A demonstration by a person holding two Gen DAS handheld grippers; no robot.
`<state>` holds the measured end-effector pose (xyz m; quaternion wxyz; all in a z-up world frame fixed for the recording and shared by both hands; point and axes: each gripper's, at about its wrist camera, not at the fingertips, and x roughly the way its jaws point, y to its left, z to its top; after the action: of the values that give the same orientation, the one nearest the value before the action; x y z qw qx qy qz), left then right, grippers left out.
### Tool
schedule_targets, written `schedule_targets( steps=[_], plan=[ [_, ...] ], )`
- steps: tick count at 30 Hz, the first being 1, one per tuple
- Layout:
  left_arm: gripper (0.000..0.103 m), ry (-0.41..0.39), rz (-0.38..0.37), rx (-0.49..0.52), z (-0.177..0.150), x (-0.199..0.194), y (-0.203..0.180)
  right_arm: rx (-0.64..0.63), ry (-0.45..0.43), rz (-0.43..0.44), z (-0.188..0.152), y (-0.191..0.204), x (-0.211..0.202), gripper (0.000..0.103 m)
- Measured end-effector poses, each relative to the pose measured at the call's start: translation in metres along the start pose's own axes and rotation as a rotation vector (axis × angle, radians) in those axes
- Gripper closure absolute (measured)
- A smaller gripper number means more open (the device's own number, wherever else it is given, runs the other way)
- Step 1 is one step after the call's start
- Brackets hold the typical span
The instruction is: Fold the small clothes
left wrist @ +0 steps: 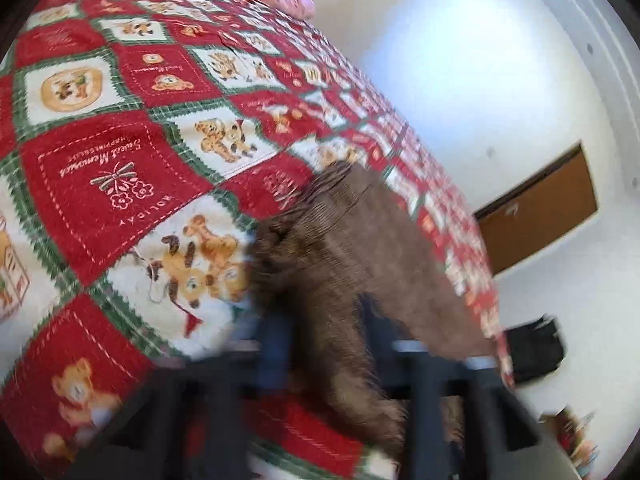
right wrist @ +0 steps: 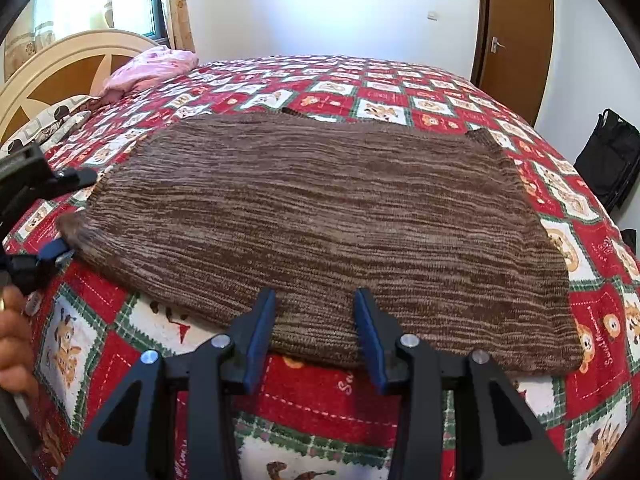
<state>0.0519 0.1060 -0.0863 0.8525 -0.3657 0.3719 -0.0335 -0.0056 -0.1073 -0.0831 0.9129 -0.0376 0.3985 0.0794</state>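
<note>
A brown striped knit garment [right wrist: 320,220] lies spread flat on the bed. My right gripper [right wrist: 316,320] is open, its blue-padded fingers [right wrist: 260,328] over the garment's near hem, empty. My left gripper [right wrist: 60,248] shows at the left edge of the right wrist view, at the garment's left corner, which bunches up at its tip. In the blurred left wrist view the garment [left wrist: 360,264] runs between the dark fingers of my left gripper [left wrist: 324,344], which look closed on the cloth.
The bed is covered by a red, white and green teddy-bear quilt [right wrist: 400,96]. A pink pillow [right wrist: 148,68] and a headboard [right wrist: 60,76] are at far left. A brown door [right wrist: 516,40] and a black bag [right wrist: 608,160] stand at right.
</note>
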Motion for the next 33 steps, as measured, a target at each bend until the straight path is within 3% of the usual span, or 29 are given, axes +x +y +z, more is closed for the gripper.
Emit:
schedule_targets(
  steps=[1, 4, 8, 11, 13, 15, 18, 21, 24, 26, 31, 32, 33],
  plan=[
    [0.093, 0.013, 0.0, 0.0, -0.002, 0.004, 0.007, 0.001, 0.0, 0.001, -0.001, -0.001, 0.0, 0.058],
    [0.094, 0.005, -0.062, -0.031, -0.003, 0.0, 0.019, 0.006, 0.003, 0.007, 0.0, -0.002, 0.0, 0.057],
    [0.094, 0.022, -0.053, -0.046, -0.001, -0.004, 0.019, 0.014, 0.053, 0.02, 0.01, -0.003, -0.003, 0.057],
    [0.093, 0.012, -0.041, -0.066, -0.005, -0.01, 0.02, 0.015, 0.018, 0.09, 0.04, 0.0, -0.02, 0.057],
    [0.091, 0.008, -0.026, -0.076, -0.004, -0.013, 0.018, -0.025, -0.008, 0.115, 0.068, 0.007, -0.026, 0.05],
    [0.089, 0.009, -0.01, -0.069, -0.002, -0.012, 0.017, -0.027, -0.018, 0.163, 0.092, 0.01, -0.022, 0.026],
    [0.086, 0.018, -0.011, -0.076, 0.0, -0.01, 0.016, -0.047, 0.001, 0.211, 0.13, 0.021, 0.005, 0.025],
    [0.079, 0.017, -0.041, -0.113, 0.002, -0.009, 0.019, -0.055, 0.093, 0.284, 0.16, 0.053, 0.051, 0.025],
    [0.076, 0.003, -0.038, -0.125, 0.003, -0.015, 0.023, -0.027, 0.154, 0.284, 0.174, 0.076, 0.083, 0.025],
    [0.064, -0.042, -0.025, -0.114, 0.003, -0.019, 0.024, -0.032, 0.176, 0.301, 0.181, 0.096, 0.101, 0.025],
    [0.061, -0.086, -0.018, -0.049, 0.006, -0.013, 0.02, -0.153, 0.234, 0.245, 0.178, 0.145, 0.137, 0.024],
    [0.061, -0.1, -0.018, -0.027, 0.004, -0.013, 0.019, -0.185, 0.255, 0.23, 0.177, 0.154, 0.144, 0.021],
    [0.061, -0.111, -0.015, -0.009, 0.002, -0.012, 0.018, -0.211, 0.265, 0.212, 0.176, 0.159, 0.15, 0.011]
  ],
)
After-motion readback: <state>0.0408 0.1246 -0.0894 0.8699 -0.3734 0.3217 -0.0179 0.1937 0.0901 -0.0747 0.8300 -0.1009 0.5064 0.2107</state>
